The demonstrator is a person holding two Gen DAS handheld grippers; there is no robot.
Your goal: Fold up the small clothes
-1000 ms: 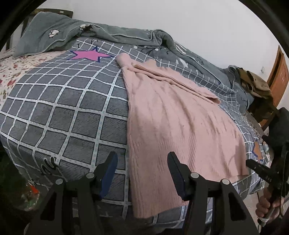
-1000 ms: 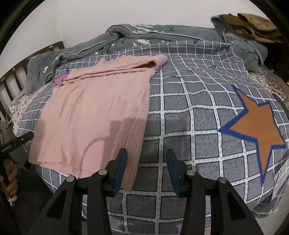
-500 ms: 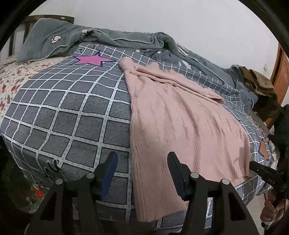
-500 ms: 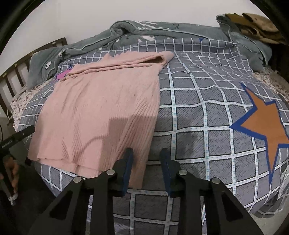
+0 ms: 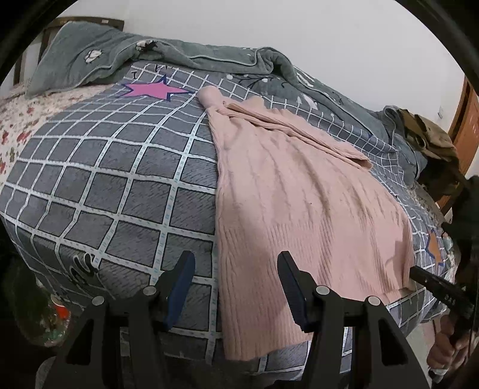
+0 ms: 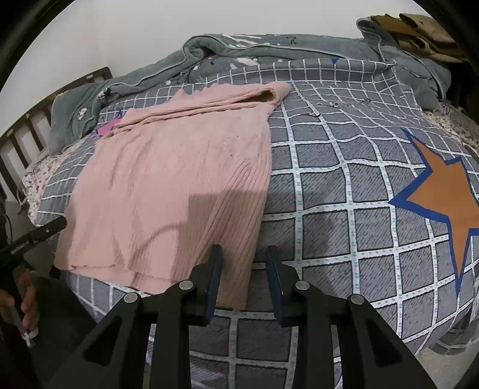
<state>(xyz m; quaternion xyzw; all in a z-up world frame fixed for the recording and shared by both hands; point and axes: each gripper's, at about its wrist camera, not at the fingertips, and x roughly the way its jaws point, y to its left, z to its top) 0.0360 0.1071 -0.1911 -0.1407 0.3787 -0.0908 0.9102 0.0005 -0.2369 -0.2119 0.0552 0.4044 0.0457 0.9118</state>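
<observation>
A pink knit sweater lies flat on the grey checked bedspread, its sleeves folded across the far end and its hem hanging over the near bed edge. My left gripper is open, its jaws on either side of the hem's left corner without touching it. In the right wrist view the sweater lies left of centre. My right gripper is open with a narrower gap, at the hem's right corner.
A grey-green blanket is bunched along the far side by the wall. Brown clothes lie at the far right. An orange star is printed on the bedspread. The bed's wooden headboard stands at the left.
Both grippers have moved closer to the sweater's hem. The right gripper's jaws have narrowed somewhat. The sweater has not moved.
</observation>
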